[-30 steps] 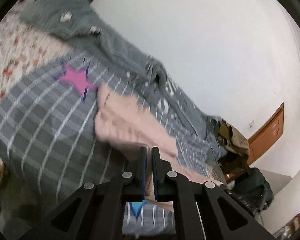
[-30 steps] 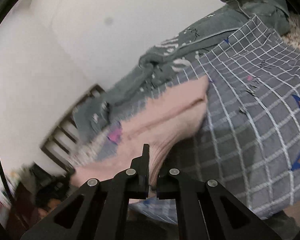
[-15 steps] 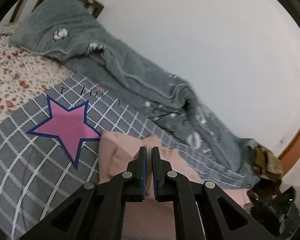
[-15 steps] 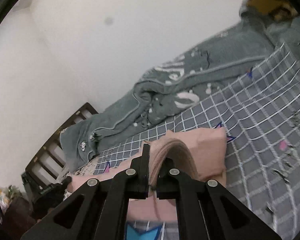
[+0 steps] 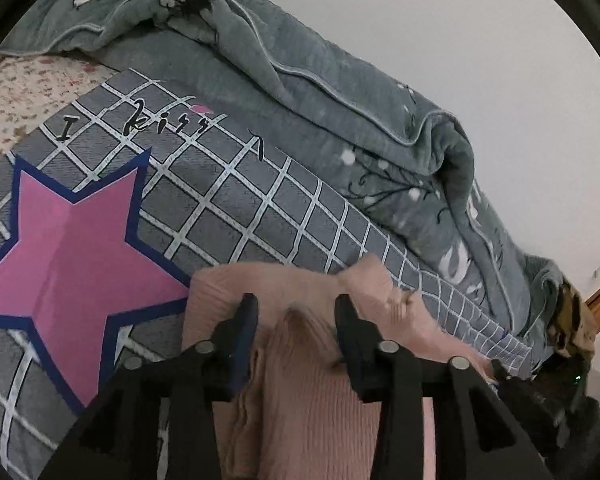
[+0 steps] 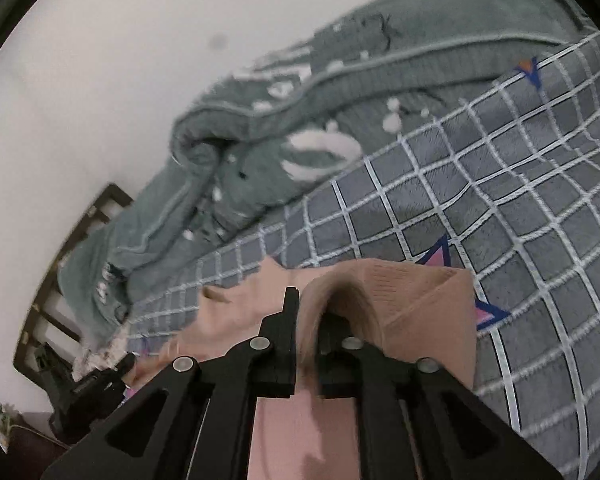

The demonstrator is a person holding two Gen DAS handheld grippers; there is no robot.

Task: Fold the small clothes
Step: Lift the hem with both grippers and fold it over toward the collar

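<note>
Tongs first: left tongs have just been opening, jaws now apart and off the ridge of cloth between them; right tongs have just been opening too, gap narrow, blurred fold inside, cannot tell if the pads press it. Pink knit garment lies doubled on the grey checked bedspread, far edge near the rumpled grey-green blanket. Looks like the release after a fold; next: back both tongs clear without dragging, then regrip for the following fold.
</note>
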